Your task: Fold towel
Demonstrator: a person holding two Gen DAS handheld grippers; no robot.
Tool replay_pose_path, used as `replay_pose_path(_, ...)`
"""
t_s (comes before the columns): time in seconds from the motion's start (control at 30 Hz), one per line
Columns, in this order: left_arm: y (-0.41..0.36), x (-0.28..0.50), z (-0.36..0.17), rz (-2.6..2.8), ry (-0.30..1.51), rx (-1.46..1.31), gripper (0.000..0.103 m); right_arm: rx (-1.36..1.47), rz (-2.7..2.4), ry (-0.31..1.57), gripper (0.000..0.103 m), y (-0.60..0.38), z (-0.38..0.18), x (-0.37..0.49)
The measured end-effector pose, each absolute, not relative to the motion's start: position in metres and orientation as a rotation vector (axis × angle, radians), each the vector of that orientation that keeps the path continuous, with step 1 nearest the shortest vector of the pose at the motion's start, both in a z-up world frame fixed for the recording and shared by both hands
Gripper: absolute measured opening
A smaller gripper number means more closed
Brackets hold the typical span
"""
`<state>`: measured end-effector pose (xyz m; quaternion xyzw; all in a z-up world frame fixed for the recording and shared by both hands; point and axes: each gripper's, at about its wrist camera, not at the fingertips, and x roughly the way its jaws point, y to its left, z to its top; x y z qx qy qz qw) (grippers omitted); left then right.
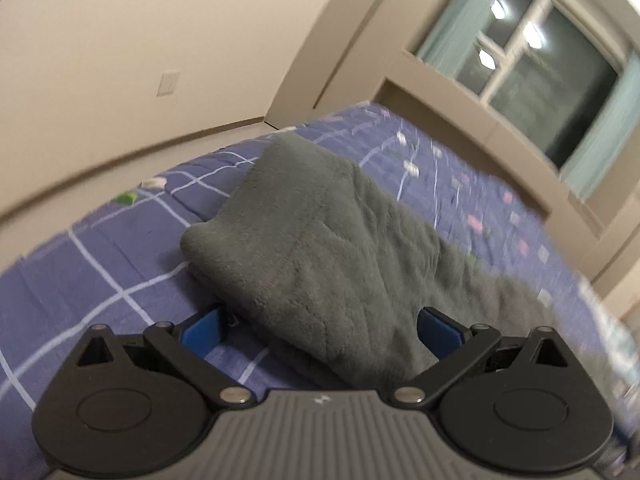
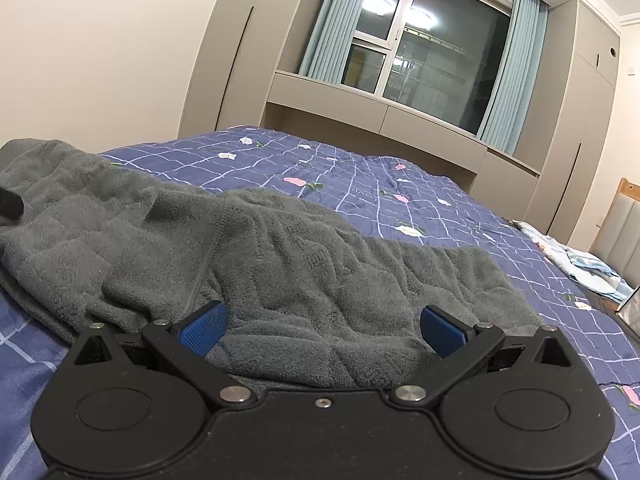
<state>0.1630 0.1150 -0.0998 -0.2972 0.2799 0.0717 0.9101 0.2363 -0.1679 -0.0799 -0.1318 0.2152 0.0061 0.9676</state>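
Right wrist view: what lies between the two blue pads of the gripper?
In the right wrist view, only the grey towel lies between the open right gripper's blue pads; its near edge bunches up there, on the blue checked bedspread.

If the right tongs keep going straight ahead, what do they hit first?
Probably the grey towel: it already lies bunched between the open right tongs, on the blue checked bedspread.

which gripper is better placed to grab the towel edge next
Right, probably. The right gripper is open with the towel hem bunched between its fingers; its view is sharp. The left gripper is open too, but its view is blurred.
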Motion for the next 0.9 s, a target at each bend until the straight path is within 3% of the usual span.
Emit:
replay_pose_path(0.1, 0.120, 0.160, -0.108, 0.153, 0.505, -0.665, 0.103, -0.266, 0.013, 0.435, 0.103, -0.169, -0.079, 0.237)
replay_pose_path(0.23, 0.111, 0.164, -0.108, 0.182, 0.524, -0.613, 0.103, -0.257, 0.016, 0.438, 0.103, -0.169, -0.079, 0.237)
replay_pose_path(0.63, 0.120, 0.165, -0.116, 0.154, 0.473, -0.809, 0.101, -0.216, 0.035, 0.448, 0.103, -0.178, -0.077, 0.238)
replay_pose_path(0.7, 0.119, 0.166, -0.116, 0.217, 0.471, -0.820, 0.091, -0.212, 0.036, 0.449, 0.103, -0.178, -0.077, 0.239)
replay_pose_path(0.77, 0.123, 0.166, -0.117, 0.288, 0.474, -0.865, 0.068, -0.208, 0.039, 0.450, 0.103, -0.179, -0.077, 0.239)
replay_pose_path(0.9, 0.132, 0.166, -0.122, 0.328, 0.471, -0.956, 0.049, -0.195, 0.044, 0.454, 0.103, -0.181, -0.077, 0.240)
